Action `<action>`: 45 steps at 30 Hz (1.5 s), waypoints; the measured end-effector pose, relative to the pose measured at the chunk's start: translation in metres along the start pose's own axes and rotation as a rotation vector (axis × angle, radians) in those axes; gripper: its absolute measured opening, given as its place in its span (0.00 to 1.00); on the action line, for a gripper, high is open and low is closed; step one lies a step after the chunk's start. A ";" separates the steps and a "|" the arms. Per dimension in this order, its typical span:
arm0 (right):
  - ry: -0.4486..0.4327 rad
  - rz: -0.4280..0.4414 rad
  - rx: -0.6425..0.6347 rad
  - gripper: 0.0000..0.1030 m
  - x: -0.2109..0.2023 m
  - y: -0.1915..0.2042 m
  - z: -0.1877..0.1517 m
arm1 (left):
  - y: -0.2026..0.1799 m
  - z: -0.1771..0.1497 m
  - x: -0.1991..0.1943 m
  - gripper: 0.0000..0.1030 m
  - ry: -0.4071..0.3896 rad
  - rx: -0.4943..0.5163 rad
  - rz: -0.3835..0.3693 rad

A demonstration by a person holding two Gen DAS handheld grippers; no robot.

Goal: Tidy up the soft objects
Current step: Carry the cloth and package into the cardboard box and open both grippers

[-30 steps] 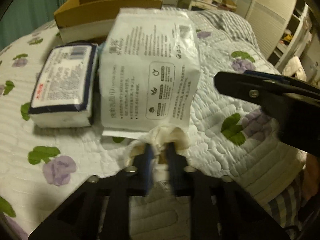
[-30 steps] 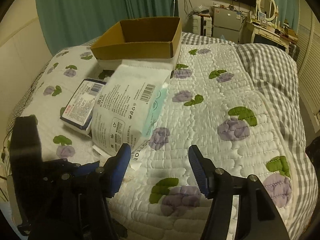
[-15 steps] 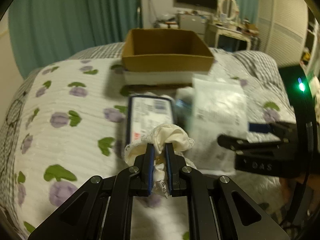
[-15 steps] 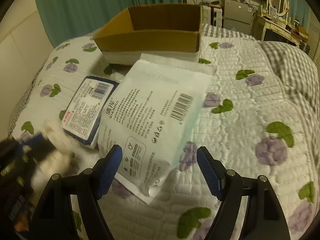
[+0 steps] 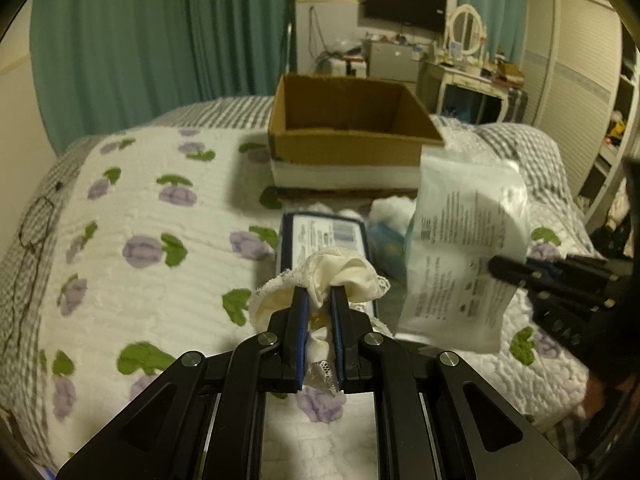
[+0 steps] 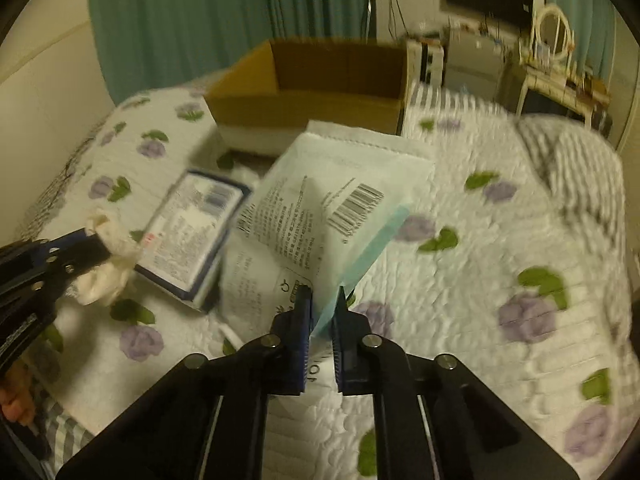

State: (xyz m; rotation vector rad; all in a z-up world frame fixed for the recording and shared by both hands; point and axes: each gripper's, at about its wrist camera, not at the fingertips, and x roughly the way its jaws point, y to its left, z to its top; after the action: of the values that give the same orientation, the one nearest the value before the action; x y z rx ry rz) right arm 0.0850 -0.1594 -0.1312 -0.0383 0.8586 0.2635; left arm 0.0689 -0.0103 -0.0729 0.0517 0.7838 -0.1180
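Left wrist view: the left gripper (image 5: pixel 319 300) is nearly closed, its blue-padded fingers (image 5: pixel 301 320) clamped on a bunched cream cloth (image 5: pixel 340 276) with a lace edge. The cloth puffs out above the fingertips and a lacy scrap hangs down between them, lifted clear of the bed (image 5: pixel 152 216). Beyond it a navy-edged tissue pack (image 5: pixel 320 236) lies flat on the floral quilt, and farther back an open cardboard box (image 5: pixel 348 128) sits on the bed with its top facing up. To the right, the right gripper (image 5: pixel 516 270) comes in from the side, pinching a white printed packet (image 5: pixel 464 248) that stands tilted, with its lower corner held off the quilt (its far edge overlaps the corner of the box in this view). A bit of white fluff and something blue lie between the two packs; what they are is not clear.

Right wrist view: the right gripper (image 6: pixel 321 300) has its jaws drawn close together on the pale blue side edge of the white printed packet (image 6: pixel 320 208), whose barcode and small print face the camera. The packet slants up and away toward the cardboard box (image 6: pixel 304 92), partly covering the tissue pack (image 6: pixel 192 232) beside it. At the left edge the left gripper (image 6: pixel 94 246) holds the cream cloth (image 6: pixel 106 268), which hangs crumpled just above the quilt (this picture is blurred).
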 end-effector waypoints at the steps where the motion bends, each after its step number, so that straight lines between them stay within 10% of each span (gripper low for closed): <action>1: -0.016 0.008 -0.006 0.08 -0.009 0.000 0.003 | 0.000 0.003 -0.005 0.10 -0.010 0.000 -0.007; 17: -0.286 -0.030 -0.176 0.08 -0.106 0.010 0.152 | 0.013 0.128 -0.024 0.10 -0.212 0.034 -0.044; 26: -0.133 -0.023 -0.231 0.08 0.001 -0.009 0.226 | 0.018 0.177 0.071 0.10 -0.161 0.024 -0.031; 39: 0.077 -0.009 -0.244 0.10 0.143 -0.049 0.213 | 0.005 0.180 0.172 0.20 -0.040 0.059 0.002; 42: 0.042 0.011 -0.209 0.18 0.137 -0.055 0.208 | 0.007 0.177 0.173 0.44 -0.027 0.056 0.038; 45: -0.010 -0.012 -0.189 0.54 0.114 -0.058 0.207 | 0.005 0.178 0.156 0.64 -0.057 0.054 0.052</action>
State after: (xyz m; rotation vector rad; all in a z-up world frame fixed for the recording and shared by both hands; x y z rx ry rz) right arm 0.3240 -0.1627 -0.0858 -0.2177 0.8211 0.3324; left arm 0.3036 -0.0347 -0.0575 0.1191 0.7218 -0.0912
